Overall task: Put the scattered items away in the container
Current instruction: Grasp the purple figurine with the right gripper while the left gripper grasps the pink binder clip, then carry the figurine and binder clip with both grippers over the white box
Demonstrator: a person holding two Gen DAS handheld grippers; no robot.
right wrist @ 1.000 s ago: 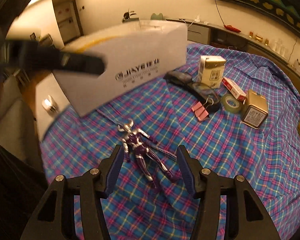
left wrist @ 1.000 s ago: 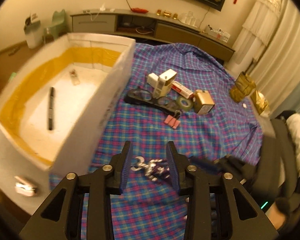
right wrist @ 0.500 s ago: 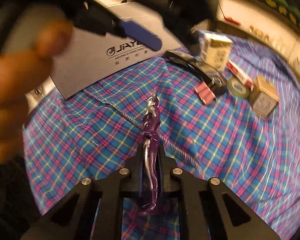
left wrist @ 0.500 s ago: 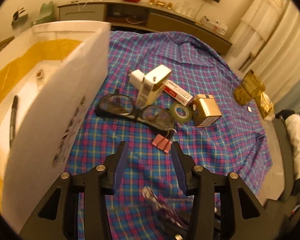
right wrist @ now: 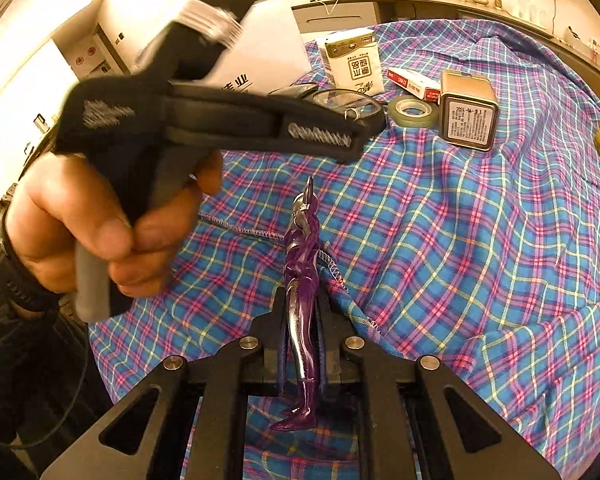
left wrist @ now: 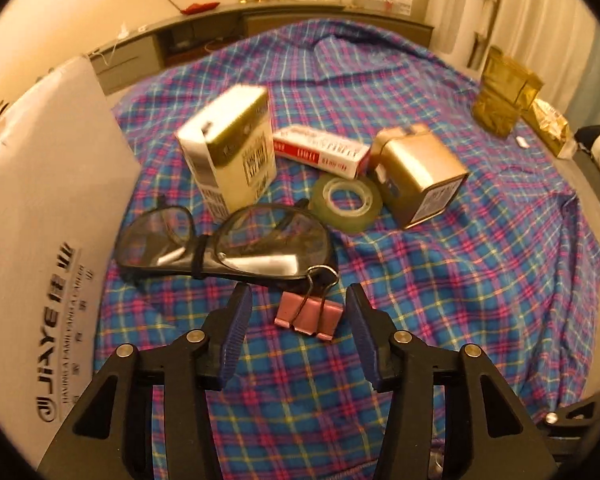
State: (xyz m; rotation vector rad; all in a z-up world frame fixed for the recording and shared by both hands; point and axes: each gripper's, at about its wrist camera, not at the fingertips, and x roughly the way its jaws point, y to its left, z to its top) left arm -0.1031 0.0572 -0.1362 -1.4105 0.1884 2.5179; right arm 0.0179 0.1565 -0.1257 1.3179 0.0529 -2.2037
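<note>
— What has changed since a second ago?
— Right claw (right wrist: 300,344), open then, now clamps the purple figure (right wrist: 303,280) above the plaid cloth (right wrist: 460,240). Only its view shows the hand (right wrist: 80,224).
— And the left view?
— Left claw (left wrist: 298,332), jaws opening, straddles the pink binder clip (left wrist: 309,314), untouched. Container (left wrist: 40,220) reads "JIAYE".

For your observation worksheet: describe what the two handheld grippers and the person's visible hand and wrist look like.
Both grippers are black plastic frames with round silver bolts. The left gripper has ribbed blue pads on its fingers; in the right wrist view its pistol-style body shows a grey handle. The right gripper looks alike. The hand has a black wrist strap and dark sleeve.
</note>
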